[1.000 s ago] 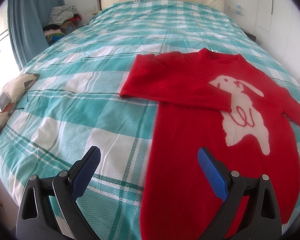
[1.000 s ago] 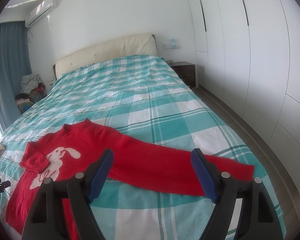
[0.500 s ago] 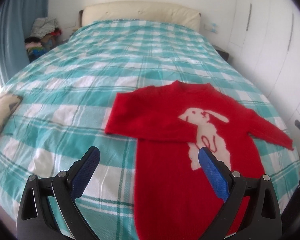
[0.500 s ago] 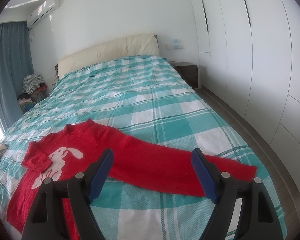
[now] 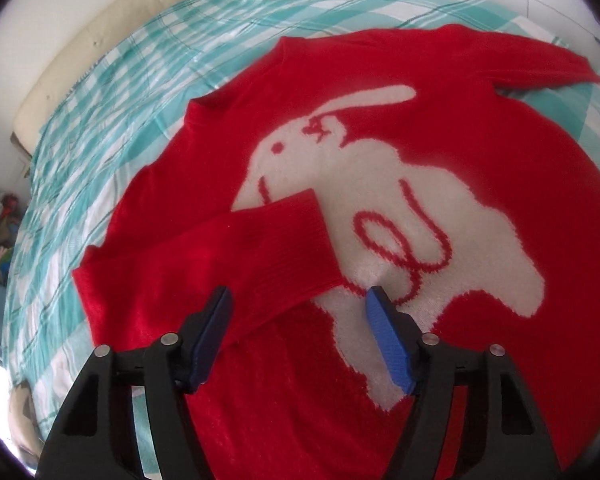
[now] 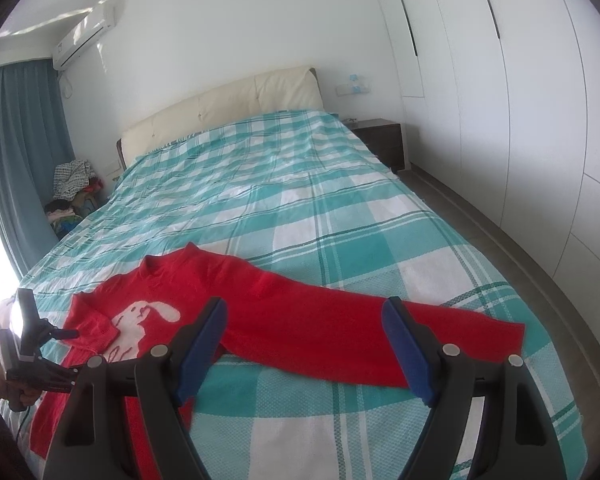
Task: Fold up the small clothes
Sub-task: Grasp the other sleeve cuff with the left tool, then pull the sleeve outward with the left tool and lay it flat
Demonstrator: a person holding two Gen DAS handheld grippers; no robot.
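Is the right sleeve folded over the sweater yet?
No: in the right wrist view the right sleeve lies stretched out flat on the bed, away from the sweater body.

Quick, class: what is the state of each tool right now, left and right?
Left tool: open, holding nothing, over the folded sleeve of the red sweater.
Right tool: open, holding nothing, over the outstretched sleeve.
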